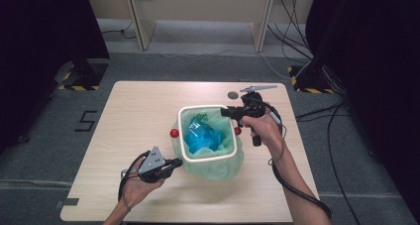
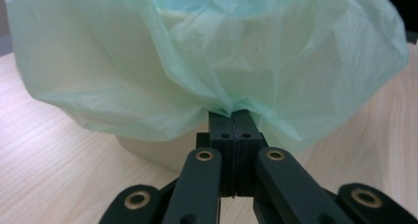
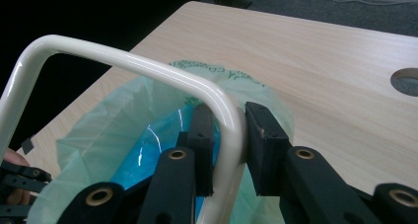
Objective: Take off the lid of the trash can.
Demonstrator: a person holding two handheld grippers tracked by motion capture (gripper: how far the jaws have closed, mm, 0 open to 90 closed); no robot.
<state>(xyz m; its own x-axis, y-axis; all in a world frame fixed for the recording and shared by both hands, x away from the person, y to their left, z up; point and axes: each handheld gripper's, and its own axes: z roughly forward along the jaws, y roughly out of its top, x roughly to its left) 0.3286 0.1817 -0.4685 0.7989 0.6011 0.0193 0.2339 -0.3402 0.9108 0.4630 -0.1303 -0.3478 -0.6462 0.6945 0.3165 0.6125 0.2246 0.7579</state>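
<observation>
The green bag (image 2: 207,51) is pinched by the left gripper (image 2: 231,116); the bin's cream rim (image 3: 148,66) is clamped by the right gripper (image 3: 231,135). Bag removal seems underway. Next, a steady upward pull is likely needed.

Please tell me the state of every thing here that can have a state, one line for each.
Left tongs: shut on the green bag.
Right tongs: shut on the cream ring.
Green bag: open, draped over the bin's edge.
Cream ring: raised at the bin's top.
Blue bag: crumpled inside.

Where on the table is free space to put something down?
The light wooden table is bare left of the cream bin with the green plastic bag, and along its near edge. Around the bin it is crowded: left gripper, right gripper.
</observation>
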